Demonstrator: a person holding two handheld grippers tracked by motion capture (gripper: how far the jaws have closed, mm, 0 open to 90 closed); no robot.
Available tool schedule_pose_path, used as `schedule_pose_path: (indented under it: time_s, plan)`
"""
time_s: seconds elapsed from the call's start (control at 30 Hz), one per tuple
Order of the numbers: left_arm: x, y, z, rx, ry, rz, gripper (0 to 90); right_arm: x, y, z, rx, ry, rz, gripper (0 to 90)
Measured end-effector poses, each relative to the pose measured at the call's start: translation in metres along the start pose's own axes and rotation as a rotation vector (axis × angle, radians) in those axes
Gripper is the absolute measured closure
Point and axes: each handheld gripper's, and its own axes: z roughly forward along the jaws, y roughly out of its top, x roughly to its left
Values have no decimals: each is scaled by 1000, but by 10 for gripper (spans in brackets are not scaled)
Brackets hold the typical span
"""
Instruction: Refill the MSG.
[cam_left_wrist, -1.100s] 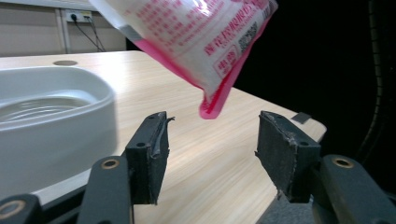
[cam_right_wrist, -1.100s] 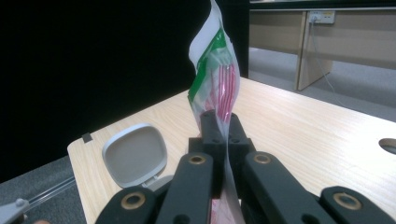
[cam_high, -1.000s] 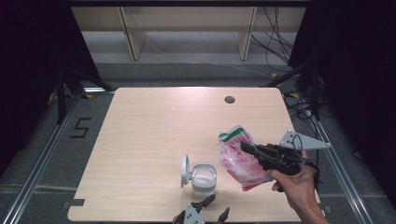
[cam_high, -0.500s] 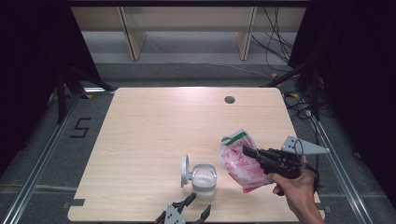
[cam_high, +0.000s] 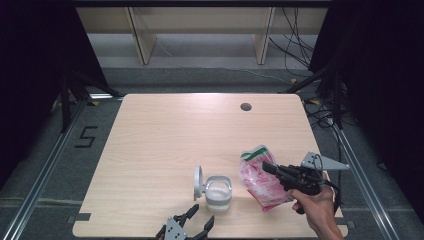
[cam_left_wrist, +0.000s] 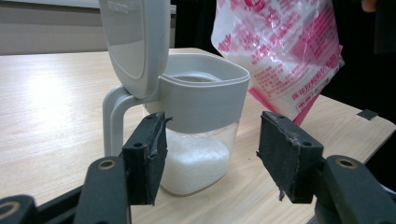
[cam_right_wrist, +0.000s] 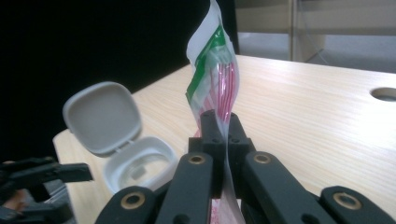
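A clear container (cam_high: 218, 192) with a grey collar holds white granules near the table's front edge; its grey lid (cam_high: 198, 181) stands flipped open on the left. My left gripper (cam_high: 197, 222) is open just in front of it, with the container (cam_left_wrist: 201, 116) seen between and beyond the pads, untouched. My right gripper (cam_high: 267, 167) is shut on a pink-and-white plastic bag (cam_high: 260, 182) with a green top, just right of the container. In the right gripper view the bag (cam_right_wrist: 212, 70) rises from the shut jaws (cam_right_wrist: 223, 126), above the open container (cam_right_wrist: 137, 165).
The light wooden table (cam_high: 150, 150) has a round cable hole (cam_high: 245, 106) at the far right. Wooden shelf legs and cables lie on the floor behind. A "5" marking (cam_high: 85, 136) sits on the floor at left, beside metal rails.
My left gripper has slid left along the front edge. The right hand has sunk a little with the bag. The container has stayed in place.
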Motion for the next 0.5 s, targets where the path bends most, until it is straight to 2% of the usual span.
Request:
schedule_pose_path:
  time_s: [0.07,0.1,0.2,0.23,0.3,0.33,0.4,0.43,0.47,0.5]
  plan:
    - [0,-1,0,12,2,4,410,-5,-3,-1,-10,-12,25,900]
    - [0,-2,2,-5,-2,-3,410,-8,-2,-3,-17,-19,-3,900]
    - [0,-2,1,8,-2,1,411,-11,-2,-5,-6,-55,-15,900]
    - [0,-2,2,6,-2,-2,411,-10,-3,-5,-11,-41,16,900]
    - [0,-2,2,5,-3,-2,411,-16,-3,-6,-22,-56,-23,900]
    - [0,-2,1,8,1,-1,410,-16,-3,-7,-19,-60,1,900]
    - [0,-2,1,6,3,-11,410,-22,-5,-8,-37,-62,-22,900]
    - [1,-2,1,-1,4,-5,410,-22,-5,-8,-34,-66,2,900]
    - [2,-2,1,-11,1,-9,409,-24,-5,-11,-13,-73,-17,900]
    - [2,-1,-1,8,10,-2,407,-26,-5,-10,-17,-85,-26,900]
